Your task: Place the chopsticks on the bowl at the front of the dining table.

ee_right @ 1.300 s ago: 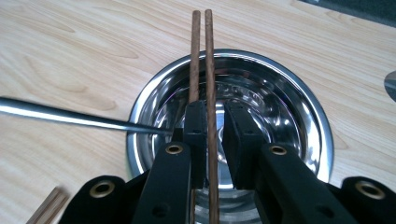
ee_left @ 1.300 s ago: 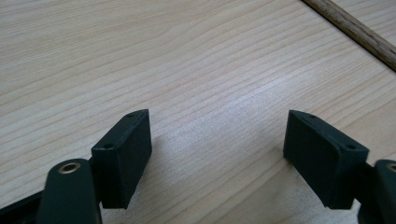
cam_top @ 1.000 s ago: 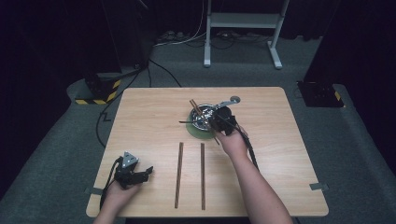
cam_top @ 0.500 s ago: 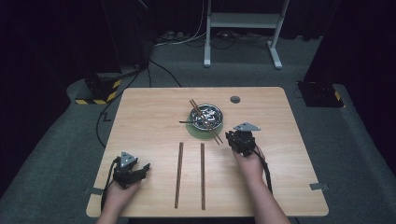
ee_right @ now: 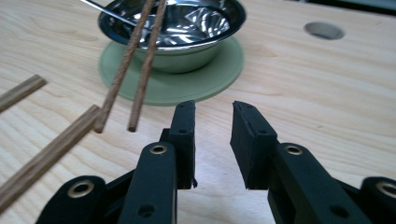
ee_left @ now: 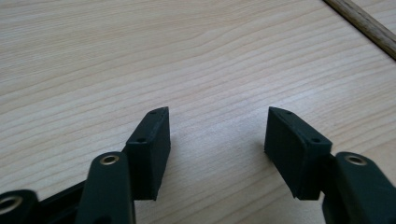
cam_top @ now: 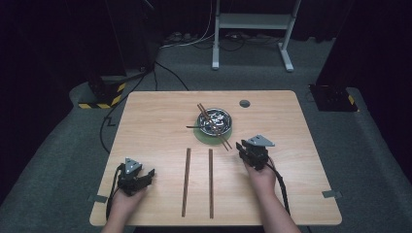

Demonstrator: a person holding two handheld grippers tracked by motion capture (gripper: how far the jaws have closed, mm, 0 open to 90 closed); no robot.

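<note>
Now the right gripper [cam_top: 247,150] has pulled back from the bowl [cam_top: 214,122] to its 4 o'clock, jaws just parting, empty; chopstick pair [cam_top: 214,125] rests across bowl, so placed. Left gripper [cam_top: 144,174] narrowing, empty, bench [cam_top: 291,121] beneath

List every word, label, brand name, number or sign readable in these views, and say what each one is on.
None: no readable text anywhere.
The metal bowl, its green mat, the chopsticks and the two wooden sticks are unmarked.
The table shows bare wood grain.
The yellow-black hazard stripes on the floor are a pattern, without letters.
</note>
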